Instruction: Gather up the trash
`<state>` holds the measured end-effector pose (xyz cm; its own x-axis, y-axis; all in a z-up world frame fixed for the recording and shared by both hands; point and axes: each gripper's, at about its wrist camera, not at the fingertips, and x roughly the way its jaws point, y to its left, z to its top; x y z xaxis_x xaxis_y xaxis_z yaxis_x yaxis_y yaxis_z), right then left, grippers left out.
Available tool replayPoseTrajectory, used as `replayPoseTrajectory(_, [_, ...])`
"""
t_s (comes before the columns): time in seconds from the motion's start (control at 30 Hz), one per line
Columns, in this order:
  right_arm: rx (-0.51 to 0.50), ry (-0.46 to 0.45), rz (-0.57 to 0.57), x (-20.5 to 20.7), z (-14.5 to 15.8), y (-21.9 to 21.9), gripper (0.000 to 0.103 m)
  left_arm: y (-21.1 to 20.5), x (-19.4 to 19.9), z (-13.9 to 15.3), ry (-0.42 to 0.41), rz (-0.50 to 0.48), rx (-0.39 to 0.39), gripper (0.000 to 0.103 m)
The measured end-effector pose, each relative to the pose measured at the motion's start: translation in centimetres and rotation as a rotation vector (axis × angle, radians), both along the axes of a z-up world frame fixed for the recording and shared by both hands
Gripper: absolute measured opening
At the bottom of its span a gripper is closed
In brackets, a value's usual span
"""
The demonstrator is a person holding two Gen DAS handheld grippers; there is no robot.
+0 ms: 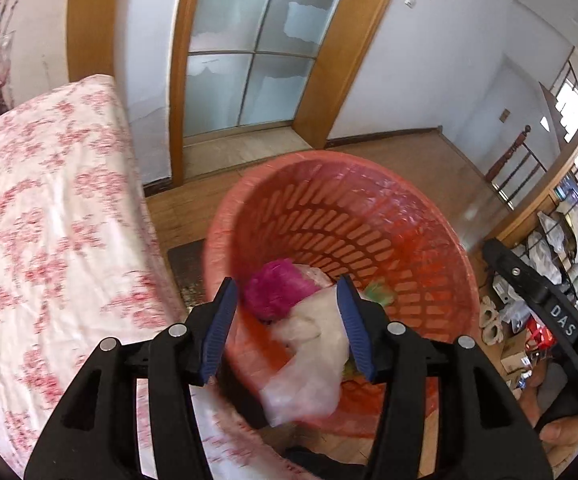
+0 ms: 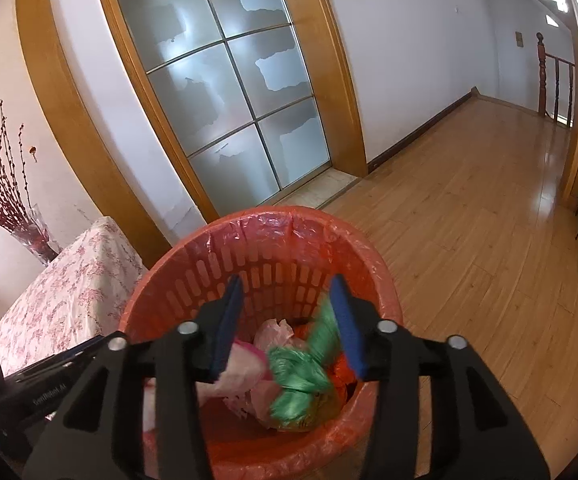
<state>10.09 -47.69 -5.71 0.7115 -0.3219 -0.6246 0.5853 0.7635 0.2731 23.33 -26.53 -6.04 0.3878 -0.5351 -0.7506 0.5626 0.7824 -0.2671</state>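
trash here feels light, soft, crushable; i pinch bunched folds; left gripper (image 1: 287, 326) spread around white plastic bag (image 1: 309, 364); right gripper (image 2: 289, 322) spread, green wad (image 2: 309, 372) loose over orange bin (image 2: 193, 252)

The basket (image 2: 261, 248) stands on the floor (image 2: 469, 208), before the glass door (image 2: 225, 92). Left of it is the table (image 2: 69, 292); trash (image 2: 301, 376) lies inside.
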Motion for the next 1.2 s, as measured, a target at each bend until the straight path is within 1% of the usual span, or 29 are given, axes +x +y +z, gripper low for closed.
replayPoseTrajectory(0.03, [-0.003, -0.003, 0.003, -0.1, 0.3, 0.3, 0.047, 0.6, -0.1, 0.1, -0.002, 0.008, -0.001, 0.053])
replayPoseTrajectory(0.1, [-0.013, -0.008, 0.011, -0.5, 0.9, 1.0, 0.052, 1.7, -0.2, 0.7, -0.013, 0.026, 0.000, 0.056])
replayPoseTrajectory(0.13, [-0.026, -0.014, 0.016, -0.8, 1.4, 1.6, 0.056, 2.6, -0.4, 1.2, -0.024, 0.038, -0.001, 0.057])
replayPoseTrajectory(0.2, [-0.051, -0.019, 0.028, -1.2, 2.3, 2.8, 0.059, 4.1, -0.9, 2.1, -0.043, 0.053, -0.007, 0.059])
replayPoseTrajectory(0.23, [-0.065, -0.019, 0.034, -1.5, 2.7, 3.5, 0.062, 5.1, -1.3, 2.7, -0.058, 0.066, -0.010, 0.061])
replayPoseTrajectory(0.33, [-0.110, -0.033, 0.064, -2.8, 4.3, 6.3, 0.076, 7.8, -3.0, 4.3, -0.101, 0.102, -0.012, 0.068])
replayPoseTrajectory(0.37, [-0.123, -0.037, 0.071, -3.2, 4.7, 7.1, 0.085, 8.7, -3.7, 4.8, -0.117, 0.115, -0.013, 0.070])
replayPoseTrajectory(0.43, [-0.161, -0.045, 0.078, -4.2, 5.7, 8.9, 0.096, 11.0, -5.3, 5.9, -0.157, 0.143, -0.015, 0.078])
replayPoseTrajectory(0.47, [-0.194, -0.051, 0.081, -5.0, 6.3, 10.4, 0.099, 12.4, -6.3, 6.4, -0.185, 0.163, -0.017, 0.081])
replayPoseTrajectory(0.53, [-0.254, -0.049, 0.088, -6.2, 7.2, 12.9, 0.099, 14.1, -8.0, 7.3, -0.226, 0.191, -0.016, 0.088])
replayPoseTrajectory(0.63, [-0.328, -0.047, 0.101, -8.1, 8.1, 16.4, 0.099, 17.2, -10.7, 8.4, -0.292, 0.247, -0.012, 0.095])
replayPoseTrajectory(0.7, [-0.379, -0.044, 0.097, -9.3, 8.5, 18.5, 0.099, 18.5, -12.5, 8.9, -0.338, 0.282, -0.001, 0.097])
replayPoseTrajectory(0.73, [-0.402, -0.043, 0.096, -9.9, 8.7, 19.6, 0.099, 19.4, -13.6, 9.0, -0.366, 0.305, 0.009, 0.100])
replayPoseTrajectory(0.8, [-0.432, -0.046, 0.093, -10.9, 8.9, 21.3, 0.099, 20.7, -15.4, 9.4, -0.409, 0.347, 0.033, 0.100])
replayPoseTrajectory(0.9, [-0.461, -0.050, 0.085, -12.6, 8.9, 23.4, 0.099, 22.1, -17.7, 9.4, -0.441, 0.396, 0.048, 0.100])
replayPoseTrajectory(1.0, [-0.480, -0.044, 0.067, -14.0, 8.8, 24.9, 0.099, 23.0, -19.4, 9.3, -0.456, 0.439, 0.052, 0.100])
replayPoseTrajectory(1.2, [-0.440, -0.068, 0.078, -16.9, 8.7, 26.6, 0.099, 24.5, -23.1, 8.8, -0.507, 0.497, 0.051, 0.100])
